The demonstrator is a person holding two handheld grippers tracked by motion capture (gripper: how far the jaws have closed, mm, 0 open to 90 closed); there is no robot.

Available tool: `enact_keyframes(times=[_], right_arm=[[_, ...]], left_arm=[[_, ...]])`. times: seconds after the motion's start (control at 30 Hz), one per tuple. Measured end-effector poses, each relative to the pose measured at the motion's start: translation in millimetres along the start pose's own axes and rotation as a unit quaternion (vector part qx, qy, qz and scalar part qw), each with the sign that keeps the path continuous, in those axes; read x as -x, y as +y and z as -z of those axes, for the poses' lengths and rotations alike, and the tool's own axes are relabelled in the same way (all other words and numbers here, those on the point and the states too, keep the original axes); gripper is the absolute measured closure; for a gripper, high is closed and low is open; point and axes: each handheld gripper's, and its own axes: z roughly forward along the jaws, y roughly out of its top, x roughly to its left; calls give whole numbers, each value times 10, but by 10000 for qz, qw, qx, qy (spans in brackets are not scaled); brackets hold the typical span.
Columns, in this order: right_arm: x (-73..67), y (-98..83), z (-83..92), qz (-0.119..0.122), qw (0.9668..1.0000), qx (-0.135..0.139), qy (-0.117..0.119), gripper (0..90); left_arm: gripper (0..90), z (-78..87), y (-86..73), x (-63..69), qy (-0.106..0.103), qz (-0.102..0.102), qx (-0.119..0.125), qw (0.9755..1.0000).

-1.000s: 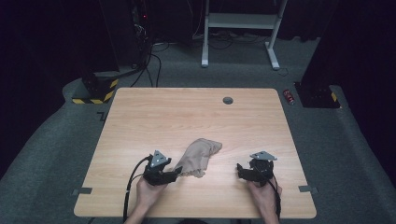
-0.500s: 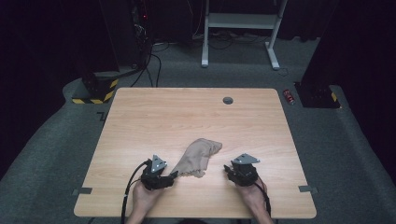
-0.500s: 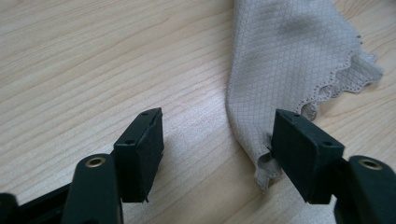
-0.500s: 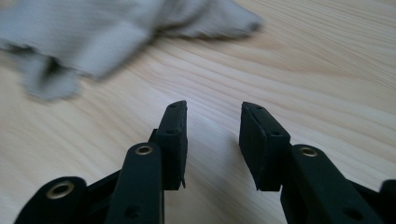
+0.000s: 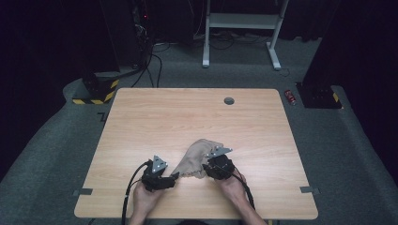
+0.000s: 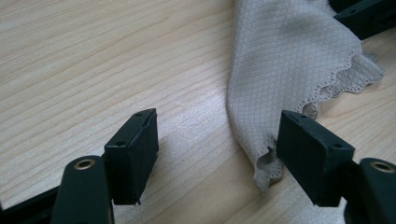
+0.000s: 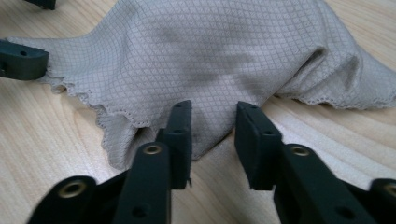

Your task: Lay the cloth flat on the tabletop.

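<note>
The right gripper (image 7: 212,135) has just been closing; its blocky matte-black pads (image 7: 180,135) stand narrowly apart around a raised fold of the cloth (image 7: 224,51), not visibly pressing it. The left gripper (image 6: 217,154) has just been opening, its jaws spread wide, one pad (image 6: 310,154) touching a scalloped corner. The cloth, beige with a fine diamond weave and wavy hem, lies rumpled between the grippers near the front edge of the pale wood-grain table (image 5: 155,122).

Cloth (image 6: 289,56) top cut off by frame edge
</note>
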Motion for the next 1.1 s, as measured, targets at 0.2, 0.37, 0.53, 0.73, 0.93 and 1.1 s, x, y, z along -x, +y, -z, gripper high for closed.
enact_keyframes(times=[0.2, 0.37, 0.53, 0.73, 0.93, 1.1], right_arm=[[-35, 31, 2, 211, 9997, -101, 59, 881], [-39, 130, 86, 241, 9996, 70, 139, 886], [-42, 366, 265, 303, 9983, 465, 157, 886], [-62, 685, 280, 409, 9970, 619, 220, 886], [-138, 925, 134, 595, 9962, 598, 206, 886], [-181, 1055, -81, 580, 9968, 488, 244, 885]], left_arm=[[290, 0, 0, -1, -9, -5, 0, 10000], [286, 0, 0, 0, -17, -6, -5, 10000], [284, -1, 0, 1, -22, -6, -6, 10000], [283, -2, -1, -3, -33, 10, 11, 10000], [281, -1, -2, -5, -64, 44, 13, 10000], [283, 1, -3, -14, -89, 71, 21, 9999]])
